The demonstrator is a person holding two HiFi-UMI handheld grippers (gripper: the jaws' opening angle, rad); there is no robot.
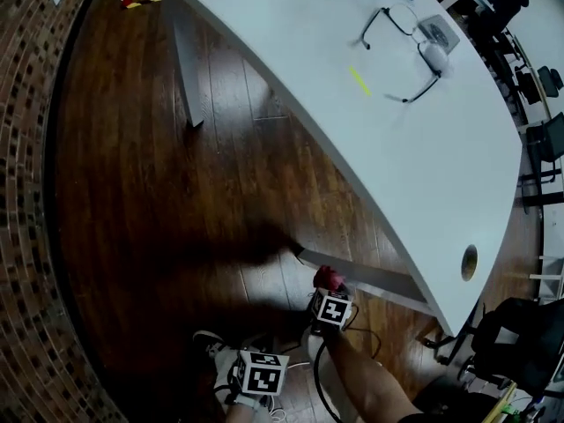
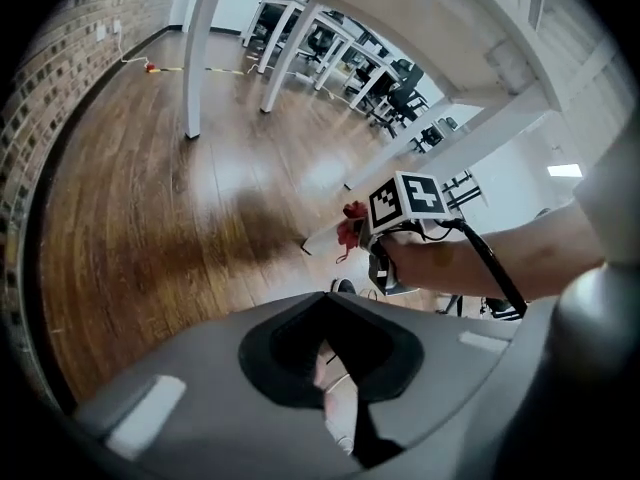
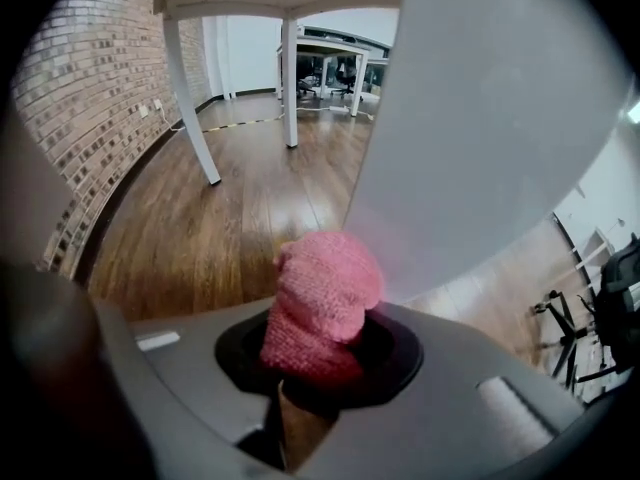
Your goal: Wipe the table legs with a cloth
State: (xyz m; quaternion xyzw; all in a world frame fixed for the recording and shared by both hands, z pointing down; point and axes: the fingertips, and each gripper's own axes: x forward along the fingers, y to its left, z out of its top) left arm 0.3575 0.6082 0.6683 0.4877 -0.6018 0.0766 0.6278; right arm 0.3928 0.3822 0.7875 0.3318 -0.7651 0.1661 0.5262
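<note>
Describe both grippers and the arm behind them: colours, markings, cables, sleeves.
The left gripper and right gripper have grey bodies with black jaw recesses. Each carries a white cube with black square markers. A black cable runs along the right forearm, which has no sleeve.

We can read no words, numbers or brand names anywhere. In the head view, the marker cube [image 1: 262, 373] at six o'clock and the second marker cube [image 1: 333, 309] just beside it, toward five o'clock, carry only black-and-white square patterns. Any print on the small things on the table [image 1: 423, 174] near one o'clock is too small for us to make out.
</note>
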